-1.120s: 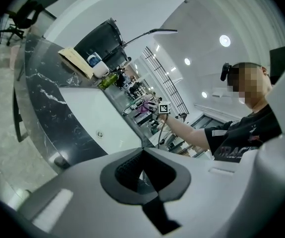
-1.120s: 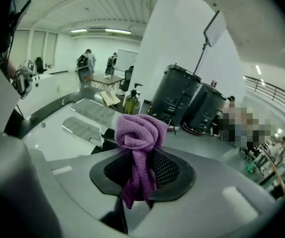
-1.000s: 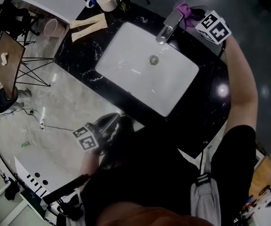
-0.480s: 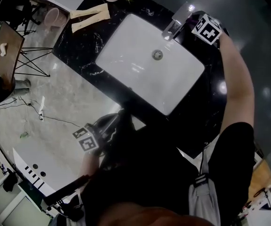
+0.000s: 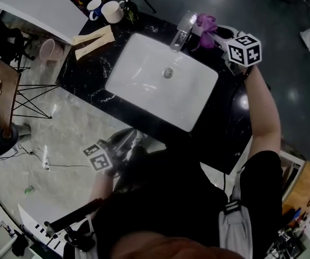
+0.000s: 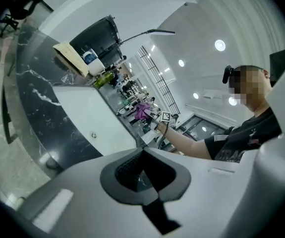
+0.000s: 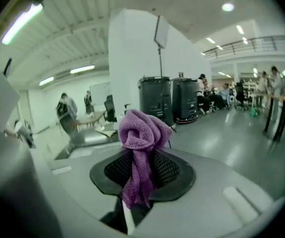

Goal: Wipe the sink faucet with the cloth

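The chrome faucet [image 5: 180, 31] stands at the far rim of the white sink [image 5: 144, 99]. Just right of the faucet's base, my right gripper [image 5: 213, 30] is shut on a purple cloth [image 5: 206, 24]. In the right gripper view the bunched cloth [image 7: 141, 133] sticks up between the jaws and hangs down through them; the faucet does not show there. My left gripper [image 5: 129, 140] is shut and empty, low by the counter's near edge, away from the sink. From the left gripper view the cloth [image 6: 142, 110] shows small in the distance past the basin [image 6: 95, 118].
Two mugs [image 5: 111, 9] stand at the counter's far left corner beside pale folded strips [image 5: 93, 39]. A pink cup [image 5: 49, 48] and a brown panel on a wire frame [image 5: 4, 90] are left of the black marble counter [image 5: 227, 117]. People and bins show beyond the right gripper.
The right gripper rolled and shifted beside the faucet. The cloth went out of sight behind the faucet half a second ago and shows again at its right. The left gripper stayed put.
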`<state>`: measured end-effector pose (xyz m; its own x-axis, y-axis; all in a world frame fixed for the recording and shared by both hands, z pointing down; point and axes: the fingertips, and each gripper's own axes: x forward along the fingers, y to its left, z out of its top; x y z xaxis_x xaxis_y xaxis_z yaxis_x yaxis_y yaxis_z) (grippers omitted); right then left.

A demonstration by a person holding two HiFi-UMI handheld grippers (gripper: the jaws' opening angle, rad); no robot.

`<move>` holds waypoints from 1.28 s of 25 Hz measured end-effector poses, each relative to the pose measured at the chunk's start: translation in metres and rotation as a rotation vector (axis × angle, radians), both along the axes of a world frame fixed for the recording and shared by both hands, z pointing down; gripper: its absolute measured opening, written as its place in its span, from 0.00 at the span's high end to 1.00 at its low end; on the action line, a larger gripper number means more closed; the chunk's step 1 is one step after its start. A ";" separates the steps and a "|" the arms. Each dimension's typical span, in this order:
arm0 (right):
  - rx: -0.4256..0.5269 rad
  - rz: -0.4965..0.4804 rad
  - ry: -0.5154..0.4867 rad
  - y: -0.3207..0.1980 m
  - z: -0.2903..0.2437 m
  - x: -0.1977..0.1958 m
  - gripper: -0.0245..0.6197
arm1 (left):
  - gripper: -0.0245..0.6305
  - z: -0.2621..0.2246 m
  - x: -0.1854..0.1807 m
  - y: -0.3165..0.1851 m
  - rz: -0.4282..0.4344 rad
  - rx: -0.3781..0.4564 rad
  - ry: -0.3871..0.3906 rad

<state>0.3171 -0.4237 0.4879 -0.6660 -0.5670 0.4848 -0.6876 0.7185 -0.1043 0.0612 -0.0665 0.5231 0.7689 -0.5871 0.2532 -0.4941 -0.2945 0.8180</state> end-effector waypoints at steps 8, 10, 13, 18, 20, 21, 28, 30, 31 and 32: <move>-0.270 0.152 -0.766 0.180 -0.078 -0.073 0.79 | 0.96 -0.045 -0.016 -0.033 0.182 0.156 0.045; -0.306 0.159 -0.811 0.228 -0.072 -0.106 0.79 | 0.92 -0.055 -0.016 -0.036 0.219 0.183 0.071; -0.335 0.184 -0.768 0.295 -0.045 -0.159 0.79 | 0.81 -0.065 -0.021 -0.033 0.276 0.183 0.125; -0.354 0.215 -0.634 0.367 -0.007 -0.226 0.79 | 0.58 -0.062 -0.017 -0.009 0.424 0.143 0.141; -0.341 0.240 -0.572 0.385 0.002 -0.240 0.79 | 0.50 -0.057 -0.011 0.008 0.500 0.124 0.149; -0.332 0.250 -0.543 0.393 0.005 -0.246 0.79 | 0.48 -0.053 -0.009 0.016 0.530 0.113 0.145; -0.236 0.253 -0.428 0.431 0.000 -0.267 0.78 | 0.57 -0.047 0.006 0.051 0.651 0.086 0.148; -0.210 0.254 -0.422 0.439 -0.004 -0.264 0.76 | 0.66 -0.051 0.008 0.056 0.649 0.086 0.181; -0.199 0.259 -0.423 0.444 -0.006 -0.260 0.74 | 0.68 -0.053 0.009 0.058 0.645 0.086 0.196; -0.189 0.268 -0.428 0.449 -0.009 -0.255 0.72 | 0.70 -0.054 0.009 0.059 0.634 0.087 0.209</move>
<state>0.0621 0.0251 0.4793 -0.6706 -0.6731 0.3118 -0.7117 0.4653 -0.5263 0.0704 -0.0073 0.4688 0.9993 -0.0169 0.0341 -0.0378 -0.5449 0.8376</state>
